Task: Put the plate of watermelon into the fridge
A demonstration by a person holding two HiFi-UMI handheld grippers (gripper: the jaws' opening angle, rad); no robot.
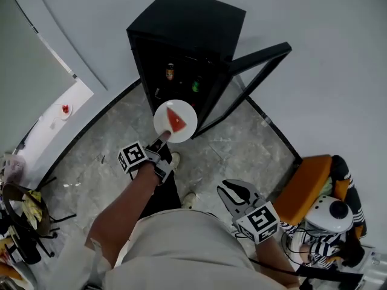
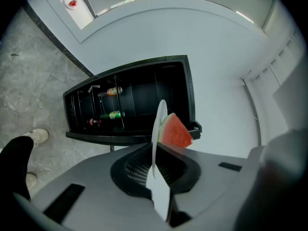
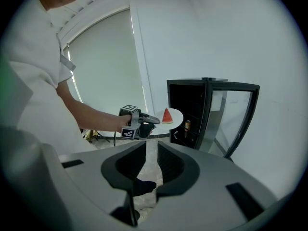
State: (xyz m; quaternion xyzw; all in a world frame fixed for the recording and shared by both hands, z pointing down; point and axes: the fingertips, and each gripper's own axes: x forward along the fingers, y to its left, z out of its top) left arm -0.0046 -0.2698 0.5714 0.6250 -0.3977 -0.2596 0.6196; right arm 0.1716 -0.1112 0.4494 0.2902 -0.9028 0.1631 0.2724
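Head view: my left gripper [image 1: 162,139] has its jaws clamped on the near rim of the round white plate [image 1: 159,116], which carries a red wedge of watermelon with green rind [image 1: 175,120]. The plate hangs above the floor, just near of the small black fridge [image 1: 187,23]. The fridge's glass door [image 1: 257,59] stands open to the right, and a few bottles [image 2: 113,114] sit on its shelves. My right gripper [image 1: 233,193], nearer me, has its jaws slightly apart with nothing between them.
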